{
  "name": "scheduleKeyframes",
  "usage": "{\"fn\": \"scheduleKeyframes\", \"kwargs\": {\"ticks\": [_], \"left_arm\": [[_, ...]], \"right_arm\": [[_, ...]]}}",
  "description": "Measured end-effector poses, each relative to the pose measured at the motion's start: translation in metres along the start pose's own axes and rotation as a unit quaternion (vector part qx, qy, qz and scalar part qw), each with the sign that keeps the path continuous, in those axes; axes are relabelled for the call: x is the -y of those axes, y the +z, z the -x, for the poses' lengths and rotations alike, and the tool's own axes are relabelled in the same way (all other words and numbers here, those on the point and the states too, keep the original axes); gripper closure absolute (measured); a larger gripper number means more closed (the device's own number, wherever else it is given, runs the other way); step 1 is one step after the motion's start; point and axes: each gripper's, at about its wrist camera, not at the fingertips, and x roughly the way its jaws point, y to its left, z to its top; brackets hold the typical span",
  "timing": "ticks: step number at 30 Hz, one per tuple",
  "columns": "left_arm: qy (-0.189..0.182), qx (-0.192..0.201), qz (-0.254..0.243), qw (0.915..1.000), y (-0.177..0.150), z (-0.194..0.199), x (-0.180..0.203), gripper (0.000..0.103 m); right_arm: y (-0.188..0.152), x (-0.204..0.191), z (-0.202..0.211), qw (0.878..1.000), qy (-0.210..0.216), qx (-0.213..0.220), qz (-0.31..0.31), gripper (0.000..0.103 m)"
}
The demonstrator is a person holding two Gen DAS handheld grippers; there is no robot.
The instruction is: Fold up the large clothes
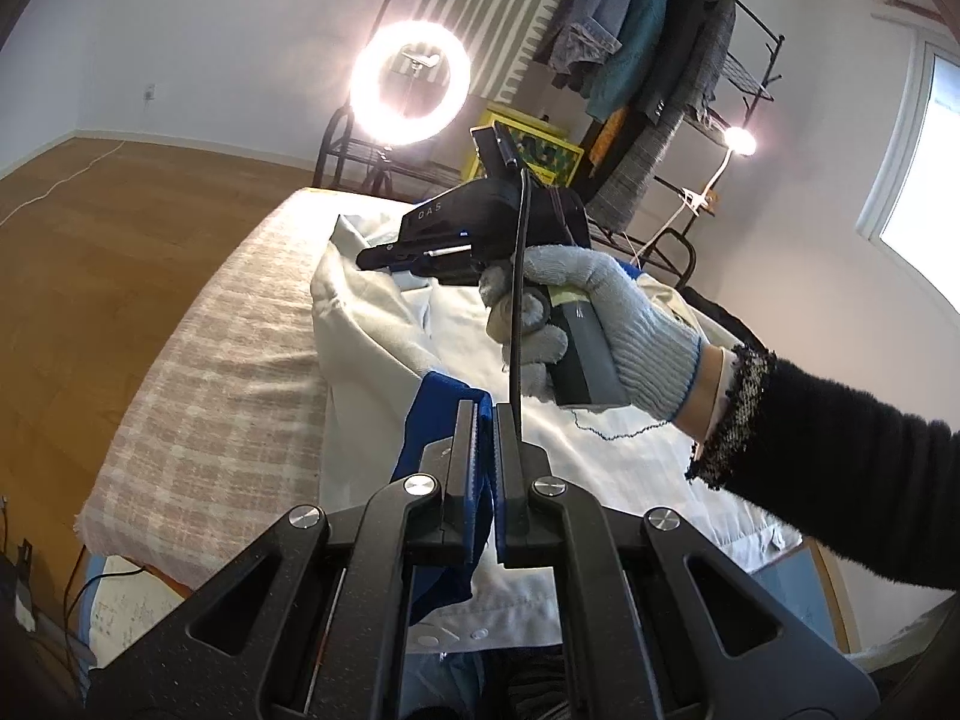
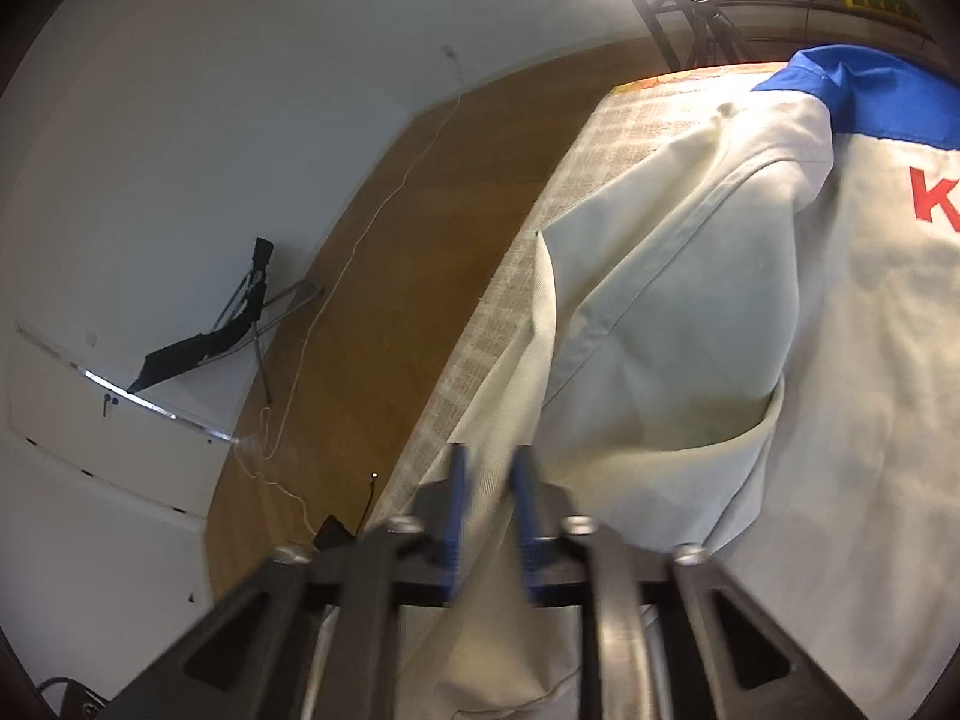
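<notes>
A large cream-white garment [image 1: 384, 324] with blue trim lies on a bed with a checked cover [image 1: 228, 372]. My left gripper [image 1: 486, 414] is shut on the garment's blue edge [image 1: 438, 420] and holds it above the bed. My right gripper [image 1: 375, 257], held in a grey-gloved hand [image 1: 606, 312], hovers over the far part of the garment. In the right wrist view the right gripper [image 2: 491, 462] is slightly apart, with a fold of the cream cloth [image 2: 660, 312] lying between its blue pads. A blue collar band [image 2: 870, 96] and a red letter [image 2: 933, 198] show on the garment.
A bright ring light [image 1: 411, 84] stands beyond the bed's far end. A clothes rack [image 1: 648, 60] with hanging garments stands at the back right. Wooden floor [image 1: 108, 240] runs along the bed's left side with a white cable [image 2: 360, 240] on it. A folded black stand [image 2: 222, 324] leans on the wall.
</notes>
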Motion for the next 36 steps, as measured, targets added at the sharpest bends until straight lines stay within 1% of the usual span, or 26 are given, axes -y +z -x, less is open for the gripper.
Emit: {"fn": "scheduleKeyframes", "kwargs": {"ticks": [4,8,11,13,15,17,18,19,20,22,23,24,26,27,28,29,30,31,32,34,36], "left_arm": [[-0.006,-0.008,-0.014,0.9999,-0.005,0.002,0.011,0.102],[-0.014,-0.024,-0.043,0.9987,-0.013,0.0,0.029,0.102],[-0.029,-0.045,-0.072,0.996,-0.022,-0.003,0.047,0.101],[-0.029,-0.056,-0.094,0.9936,-0.03,-0.006,0.058,0.101],[-0.035,-0.067,-0.108,0.9912,-0.037,-0.006,0.066,0.101],[-0.042,-0.076,-0.108,0.9904,-0.043,-0.004,0.067,0.1],[-0.044,-0.082,-0.101,0.9905,-0.046,-0.003,0.065,0.099],[-0.043,-0.084,-0.091,0.9913,-0.048,-0.001,0.061,0.094],[-0.041,-0.084,-0.08,0.9924,-0.05,0.002,0.056,0.091],[-0.029,-0.081,-0.051,0.995,-0.051,0.007,0.041,0.089],[-0.022,-0.08,-0.038,0.9958,-0.052,0.008,0.034,0.088],[-0.01,-0.083,-0.016,0.9964,-0.053,0.005,0.02,0.088],[-0.003,-0.091,0.02,0.9957,-0.058,-0.001,0.002,0.088],[-0.004,-0.1,0.046,0.9939,-0.062,-0.007,-0.01,0.088],[-0.005,-0.106,0.065,0.9923,-0.066,-0.012,-0.018,0.088],[-0.007,-0.112,0.082,0.9903,-0.071,-0.017,-0.025,0.088],[-0.013,-0.119,0.1,0.9878,-0.075,-0.023,-0.031,0.088],[-0.022,-0.125,0.117,0.985,-0.078,-0.029,-0.036,0.085],[-0.03,-0.129,0.124,0.9834,-0.082,-0.033,-0.038,0.078],[-0.043,-0.136,0.134,0.9806,-0.087,-0.043,-0.039,0.073],[-0.048,-0.142,0.136,0.9792,-0.092,-0.051,-0.037,0.073]], "right_arm": [[-0.005,0.001,0.022,1.0,-0.006,0.021,0.011,0.103],[-0.016,0.016,0.062,0.999,-0.011,0.044,0.006,0.103],[-0.039,0.044,0.098,0.997,-0.01,0.068,-0.028,0.103],[-0.06,0.063,0.118,0.996,-0.022,0.079,-0.042,0.103],[-0.076,0.083,0.125,0.994,-0.034,0.083,-0.055,0.103],[-0.093,0.103,0.125,0.993,-0.055,0.071,-0.071,0.103],[-0.097,0.11,0.122,0.993,-0.064,0.062,-0.075,0.103],[-0.101,0.114,0.12,0.993,-0.076,0.054,-0.076,0.103],[-0.106,0.116,0.119,0.992,-0.099,0.046,-0.064,0.103],[-0.11,0.117,0.12,0.991,-0.123,0.037,-0.047,0.103],[-0.112,0.118,0.122,0.991,-0.123,0.032,-0.046,0.103],[-0.114,0.115,0.126,0.991,-0.124,0.027,-0.045,0.1],[-0.118,0.114,0.133,0.988,-0.151,0.019,-0.034,0.086],[-0.119,0.113,0.137,0.986,-0.164,0.02,-0.028,0.08],[-0.118,0.109,0.143,0.984,-0.176,0.028,-0.016,0.079],[-0.118,0.107,0.151,0.983,-0.18,0.034,-0.003,0.079],[-0.119,0.105,0.158,0.983,-0.179,0.041,0.007,0.072],[-0.115,0.098,0.161,0.983,-0.177,0.05,0.018,0.067],[-0.11,0.088,0.168,0.982,-0.173,0.061,0.033,0.067],[-0.098,0.066,0.171,0.981,-0.171,0.072,0.064,0.064],[-0.081,0.038,0.167,0.975,-0.178,0.077,0.108,0.061]]}}
